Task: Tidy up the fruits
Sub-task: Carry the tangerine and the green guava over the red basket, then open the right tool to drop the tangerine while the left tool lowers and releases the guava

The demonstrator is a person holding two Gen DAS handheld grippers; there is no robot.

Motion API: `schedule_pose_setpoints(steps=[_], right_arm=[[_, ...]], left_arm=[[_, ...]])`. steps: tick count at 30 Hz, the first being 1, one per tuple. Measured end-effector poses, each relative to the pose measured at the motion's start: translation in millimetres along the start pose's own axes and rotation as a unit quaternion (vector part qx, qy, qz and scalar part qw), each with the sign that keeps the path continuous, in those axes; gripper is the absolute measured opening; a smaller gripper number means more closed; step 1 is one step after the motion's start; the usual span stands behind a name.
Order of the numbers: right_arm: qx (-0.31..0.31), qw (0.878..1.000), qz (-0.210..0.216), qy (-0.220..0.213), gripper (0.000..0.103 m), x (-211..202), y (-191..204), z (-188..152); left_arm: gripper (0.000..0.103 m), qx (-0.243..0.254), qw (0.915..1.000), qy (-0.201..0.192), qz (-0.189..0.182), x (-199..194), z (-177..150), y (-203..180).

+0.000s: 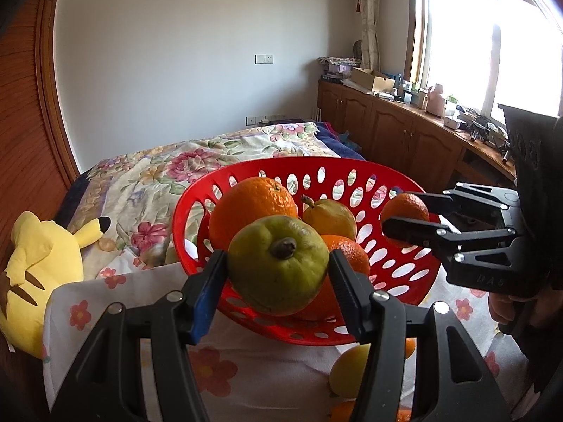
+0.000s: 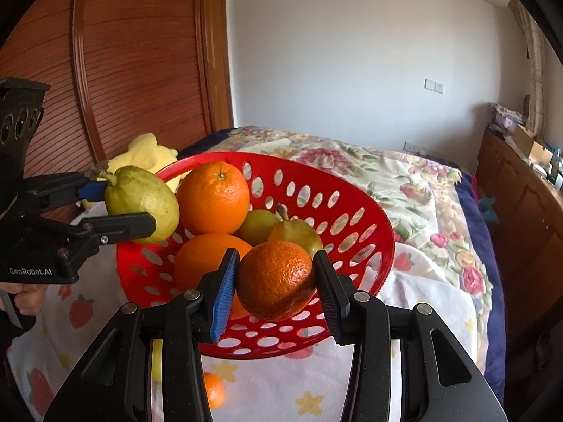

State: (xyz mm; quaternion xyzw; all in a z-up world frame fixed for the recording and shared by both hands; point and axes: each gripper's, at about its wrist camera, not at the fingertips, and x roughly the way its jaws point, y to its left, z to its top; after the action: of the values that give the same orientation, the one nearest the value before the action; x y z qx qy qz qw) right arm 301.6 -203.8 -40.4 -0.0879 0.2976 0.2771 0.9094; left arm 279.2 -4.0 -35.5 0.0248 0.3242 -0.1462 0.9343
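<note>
A red perforated basket (image 1: 404, 176) (image 2: 369, 232) stands on a fruit-print cloth on the bed. It holds a large orange (image 1: 251, 207) (image 2: 213, 197), a second orange (image 1: 348, 253) (image 2: 200, 253), a yellowish pear (image 1: 329, 216) (image 2: 297, 234) and another green fruit (image 2: 255, 225). My left gripper (image 1: 278, 270) (image 2: 119, 204) is shut on a green pear (image 1: 278, 265) (image 2: 142, 204) at the basket's near rim. My right gripper (image 2: 276, 277) (image 1: 404, 216) is shut on a small mandarin (image 2: 276, 279) (image 1: 406, 211) over the basket's right side.
A yellow fruit (image 1: 348, 372) and small oranges (image 2: 213, 390) lie on the cloth (image 1: 246, 369) in front of the basket. A yellow plush toy (image 1: 38, 274) lies at the left. A floral bedspread (image 2: 404, 183) is behind; wooden cabinets (image 1: 404, 133) stand to the right.
</note>
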Motion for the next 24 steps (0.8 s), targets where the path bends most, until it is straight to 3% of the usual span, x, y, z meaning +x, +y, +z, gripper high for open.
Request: schedule_pose_setpoints(steps=[24], right_arm=[[0.000, 1.000, 0.011, -0.007, 0.047, 1, 2, -5]], left_arm=[[0.058, 0.015, 0.9999, 0.005, 0.003, 5, 3, -11]])
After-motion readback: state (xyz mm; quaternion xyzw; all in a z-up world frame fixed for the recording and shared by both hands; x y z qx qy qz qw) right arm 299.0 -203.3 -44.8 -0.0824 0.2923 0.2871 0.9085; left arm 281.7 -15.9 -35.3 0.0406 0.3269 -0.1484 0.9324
